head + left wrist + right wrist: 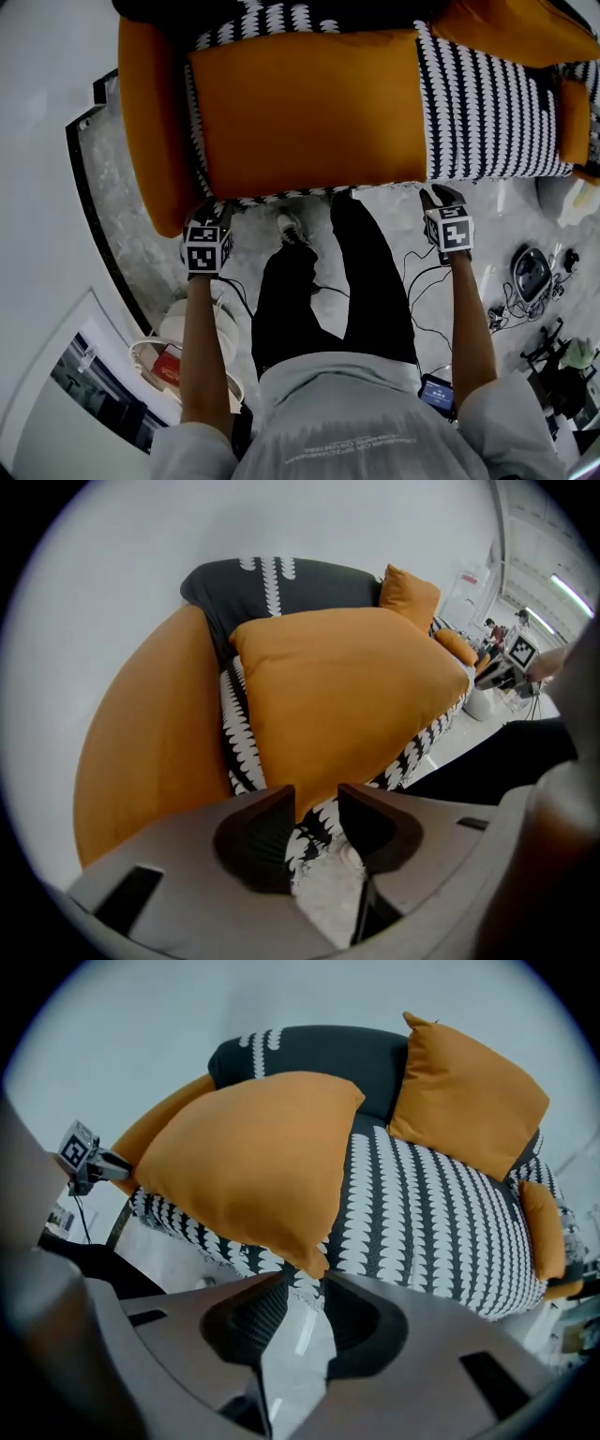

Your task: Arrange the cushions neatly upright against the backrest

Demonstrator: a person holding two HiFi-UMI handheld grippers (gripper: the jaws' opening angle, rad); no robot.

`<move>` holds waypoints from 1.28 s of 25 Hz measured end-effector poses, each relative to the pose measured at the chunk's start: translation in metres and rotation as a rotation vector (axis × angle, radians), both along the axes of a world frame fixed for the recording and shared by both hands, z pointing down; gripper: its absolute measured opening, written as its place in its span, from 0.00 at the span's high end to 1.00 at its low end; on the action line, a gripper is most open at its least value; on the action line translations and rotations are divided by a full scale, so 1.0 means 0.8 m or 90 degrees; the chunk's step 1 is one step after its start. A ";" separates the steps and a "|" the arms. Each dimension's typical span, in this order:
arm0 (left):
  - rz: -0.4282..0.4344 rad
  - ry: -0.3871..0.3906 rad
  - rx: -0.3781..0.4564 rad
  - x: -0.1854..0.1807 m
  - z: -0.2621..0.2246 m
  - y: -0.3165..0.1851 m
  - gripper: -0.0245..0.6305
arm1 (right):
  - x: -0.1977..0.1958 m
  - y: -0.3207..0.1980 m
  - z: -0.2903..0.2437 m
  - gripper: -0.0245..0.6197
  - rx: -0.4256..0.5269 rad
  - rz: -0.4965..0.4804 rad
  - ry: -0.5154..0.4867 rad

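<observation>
Left tongs [316, 801] apart; right tongs [305, 1288] apart.

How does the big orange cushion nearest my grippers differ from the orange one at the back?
The front cushion lies flat on the seat; the back cushion leans upright against the backrest. The front cushion sits by the left armrest; the back cushion sits toward the other end. Both are plain orange.

The hand-held gripper [302, 1290], jaws apart, faces an orange cushion [244, 1162] on the sofa [422, 1222].
</observation>
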State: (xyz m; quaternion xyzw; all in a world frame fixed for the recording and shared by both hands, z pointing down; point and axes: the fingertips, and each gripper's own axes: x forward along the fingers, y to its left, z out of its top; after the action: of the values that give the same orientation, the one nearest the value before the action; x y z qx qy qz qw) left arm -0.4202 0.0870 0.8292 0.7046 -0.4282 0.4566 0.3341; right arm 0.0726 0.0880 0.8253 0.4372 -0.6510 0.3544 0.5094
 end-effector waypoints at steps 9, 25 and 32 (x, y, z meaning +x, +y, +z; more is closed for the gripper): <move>-0.041 -0.002 -0.031 -0.012 0.037 0.000 0.71 | 0.009 -0.017 0.038 0.76 0.010 -0.003 0.022; -0.046 -0.028 -0.076 -0.013 -0.017 -0.028 0.92 | -0.019 -0.033 -0.025 0.90 -0.018 -0.087 0.024; -0.077 -0.038 -0.077 -0.017 -0.080 -0.066 0.93 | -0.025 -0.072 -0.093 0.90 -0.030 -0.105 0.008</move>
State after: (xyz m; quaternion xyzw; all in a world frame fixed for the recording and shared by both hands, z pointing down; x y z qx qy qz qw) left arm -0.4337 0.0340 0.7649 0.6420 -0.4514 0.4811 0.3906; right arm 0.0530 0.0305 0.7513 0.3721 -0.6729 0.3241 0.5511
